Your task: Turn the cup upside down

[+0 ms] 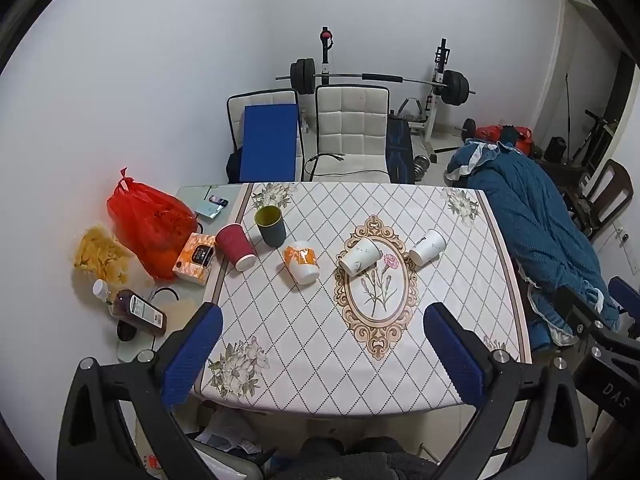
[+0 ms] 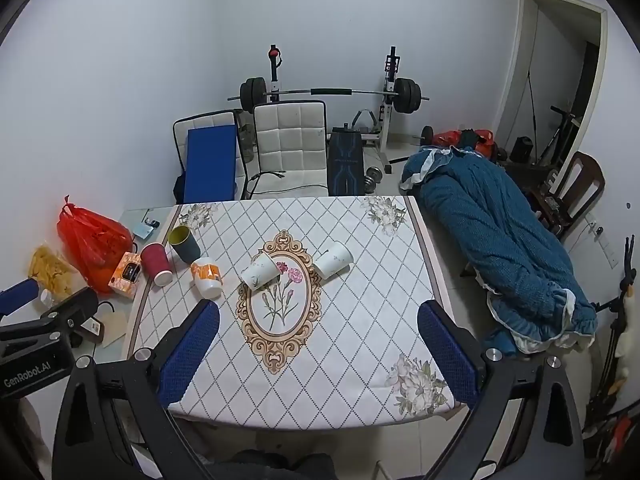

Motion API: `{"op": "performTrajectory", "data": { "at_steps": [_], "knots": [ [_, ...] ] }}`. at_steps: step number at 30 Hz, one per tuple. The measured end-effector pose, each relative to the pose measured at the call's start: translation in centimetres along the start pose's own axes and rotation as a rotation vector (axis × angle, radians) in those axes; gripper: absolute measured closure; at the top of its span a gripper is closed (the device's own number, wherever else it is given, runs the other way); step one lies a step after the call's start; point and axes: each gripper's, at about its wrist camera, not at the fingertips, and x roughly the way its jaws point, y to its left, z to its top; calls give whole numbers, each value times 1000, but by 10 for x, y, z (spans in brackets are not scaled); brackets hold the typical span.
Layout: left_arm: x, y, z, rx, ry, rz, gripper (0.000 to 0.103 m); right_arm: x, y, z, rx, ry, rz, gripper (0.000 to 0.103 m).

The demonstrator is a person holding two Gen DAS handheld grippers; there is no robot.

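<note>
Several cups sit on the patterned tablecloth (image 1: 304, 344). A dark cup with a yellow-green inside (image 1: 271, 225) stands upright. A red cup (image 1: 235, 247), an orange-white cup (image 1: 302, 261) and two white marbled cups (image 1: 359, 260) (image 1: 427, 246) stand mouth down or tilted; I cannot tell which. The same cups show in the right wrist view: dark (image 2: 183, 244), red (image 2: 156, 263), orange-white (image 2: 206, 277), white (image 2: 259, 271) (image 2: 333, 260). My left gripper (image 1: 320, 356) and right gripper (image 2: 318, 354) are open, empty, above the table's near edge.
A red plastic bag (image 1: 150, 224), a snack bag (image 1: 100, 258), an orange box (image 1: 196, 259) and a dark bottle (image 1: 136, 310) lie left of the cloth. White chairs (image 1: 352, 128) and a barbell rack (image 1: 376, 80) stand behind. A blue blanket (image 1: 536, 224) lies at the right.
</note>
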Motion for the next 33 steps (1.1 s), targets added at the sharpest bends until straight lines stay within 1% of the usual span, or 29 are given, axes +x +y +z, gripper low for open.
{"op": "performTrajectory", "data": {
  "at_steps": [5,23,28,33],
  "knots": [
    [0,0,0,4,9,7,0,5,2,-2,-1,2,4,2],
    [-1,0,1,2,7,2,0,1,-3,-1,8,-1,11,2],
    [0,3,12,6,4,4,0,1,-3,0,10,-2,11,2],
    [-1,3,12,5,3,7,0,-1,-4,0,13,-1,14,2]
  ]
}}
